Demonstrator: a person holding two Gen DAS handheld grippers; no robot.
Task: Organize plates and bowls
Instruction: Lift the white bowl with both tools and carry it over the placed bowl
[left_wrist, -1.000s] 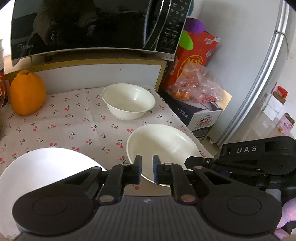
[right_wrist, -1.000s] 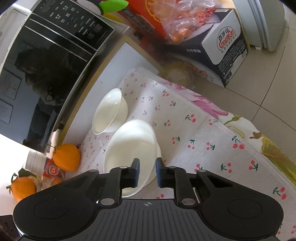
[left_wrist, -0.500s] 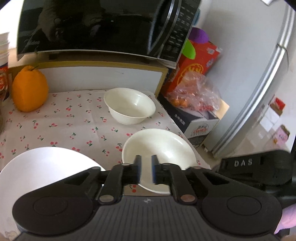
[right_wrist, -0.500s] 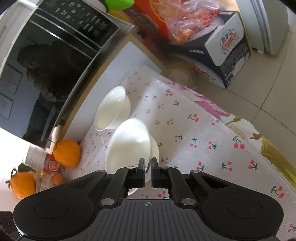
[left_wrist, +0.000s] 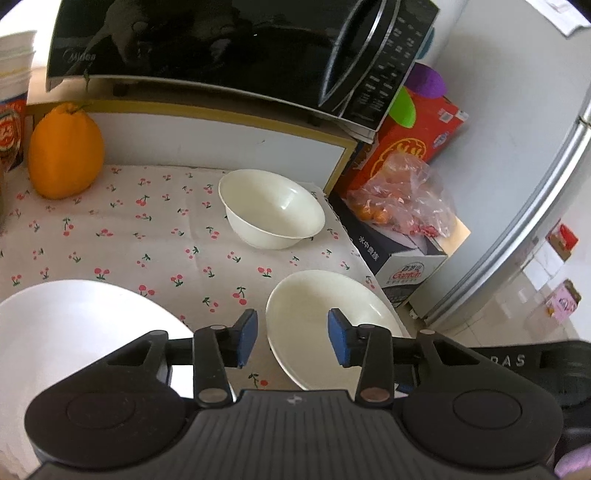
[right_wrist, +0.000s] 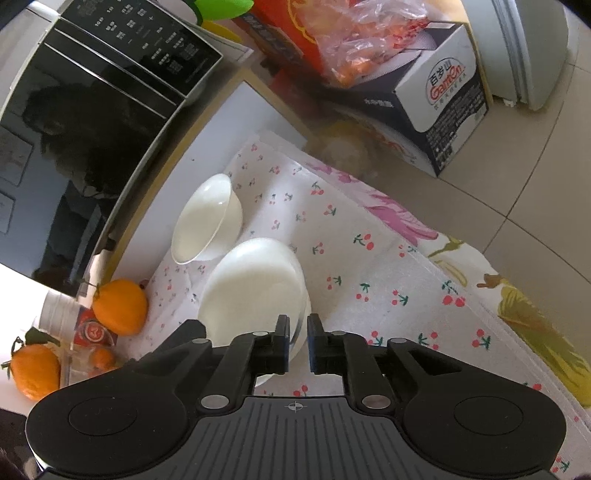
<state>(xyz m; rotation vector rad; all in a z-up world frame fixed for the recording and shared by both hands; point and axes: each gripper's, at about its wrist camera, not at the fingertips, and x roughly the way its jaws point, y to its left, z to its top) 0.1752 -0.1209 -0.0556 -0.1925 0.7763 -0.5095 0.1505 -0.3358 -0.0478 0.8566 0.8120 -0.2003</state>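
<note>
White plate (left_wrist: 74, 332) cut off at left edge; cream plate's (left_wrist: 314, 321) near rim hidden behind tongs.

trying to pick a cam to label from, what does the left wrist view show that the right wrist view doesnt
Only the left wrist view shows the big white plate at lower left, the purple ball, the fridge door and the open left gripper.

Only the right wrist view shows a second orange at the left edge, the floor tiles and the right gripper around the near plate's rim, jaws narrowly apart.

Both show the bowl, the near plate, the microwave, the big orange and the Ganten box.
</note>
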